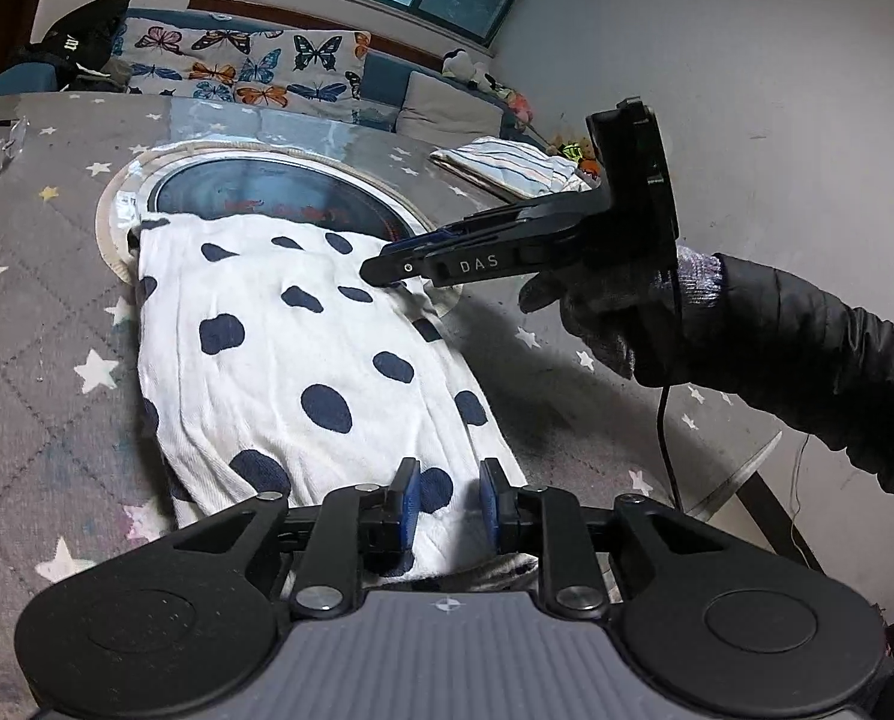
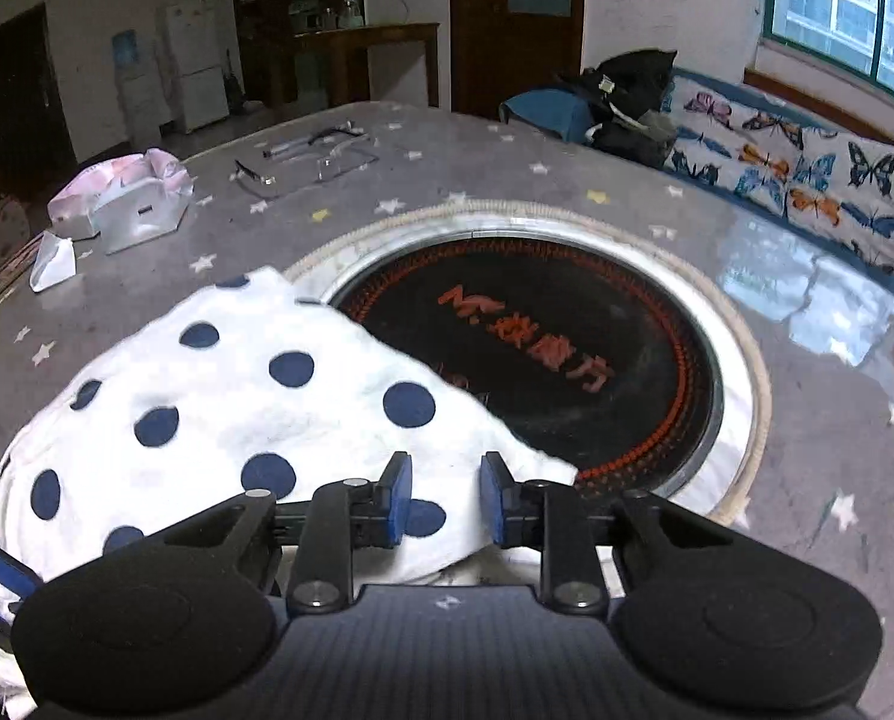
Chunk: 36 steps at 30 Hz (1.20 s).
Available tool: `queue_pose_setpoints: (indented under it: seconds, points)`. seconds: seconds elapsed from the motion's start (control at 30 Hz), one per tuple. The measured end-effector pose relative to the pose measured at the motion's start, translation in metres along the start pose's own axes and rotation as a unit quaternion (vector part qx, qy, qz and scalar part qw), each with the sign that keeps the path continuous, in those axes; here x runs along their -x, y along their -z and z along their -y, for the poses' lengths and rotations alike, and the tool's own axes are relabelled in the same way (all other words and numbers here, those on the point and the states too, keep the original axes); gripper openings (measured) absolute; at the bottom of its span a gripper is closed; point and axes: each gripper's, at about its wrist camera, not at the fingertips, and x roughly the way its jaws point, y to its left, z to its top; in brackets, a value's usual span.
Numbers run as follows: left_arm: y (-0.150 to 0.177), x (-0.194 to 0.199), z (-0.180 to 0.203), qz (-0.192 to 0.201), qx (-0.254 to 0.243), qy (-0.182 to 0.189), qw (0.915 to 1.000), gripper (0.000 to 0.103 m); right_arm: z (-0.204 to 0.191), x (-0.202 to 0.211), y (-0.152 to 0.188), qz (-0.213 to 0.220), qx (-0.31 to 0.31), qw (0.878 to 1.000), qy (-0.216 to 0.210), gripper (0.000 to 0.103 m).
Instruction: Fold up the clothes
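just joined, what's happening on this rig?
A person is folding a white dotted garment on a star-print table, with handheld tongs in each hand. The garment lies in a long folded strip, its far end over the round black hob set in the table. The left tongs sit over the near end, pads apart, not pinching cloth. The right tongs, held in a gloved hand, hover at the far right edge of the garment. Another folded piece lies further back.
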Motion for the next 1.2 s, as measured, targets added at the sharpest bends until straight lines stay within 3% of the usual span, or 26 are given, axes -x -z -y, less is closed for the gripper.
queue_pose_setpoints:
  seconds: [0.2,0.33,0.47,0.7,0.9,1.03,1.2]
  points:
    - [-0.008,0.019,0.007,0.031,-0.018,-0.010,0.9993,0.033,-0.024,0.014,-0.028,0.022,0.022,0.999,-0.035,0.026]
    - [-0.004,0.016,0.001,0.025,-0.007,-0.023,0.9994,0.033,-0.051,0.003,-0.049,0.025,0.047,0.995,-0.081,0.026]
    - [0.002,0.012,-0.004,0.017,0.006,-0.021,0.9996,0.033,-0.067,-0.021,-0.059,0.009,0.057,0.993,-0.099,0.026]
    - [0.004,0.011,-0.007,0.017,0.014,-0.012,0.9997,0.034,-0.078,-0.066,-0.063,-0.020,0.067,0.993,-0.100,0.026]
    - [0.006,0.012,-0.007,0.017,0.018,-0.010,0.9996,0.034,-0.077,-0.083,-0.072,-0.019,0.058,0.995,-0.080,0.026]
    - [0.006,0.013,-0.007,0.018,0.020,-0.012,0.9996,0.034,-0.072,-0.081,-0.078,-0.009,0.050,0.996,-0.077,0.026]
    - [0.004,0.017,-0.006,0.025,0.022,-0.015,0.9993,0.036,-0.063,-0.051,-0.075,0.000,0.056,0.995,-0.081,0.026]
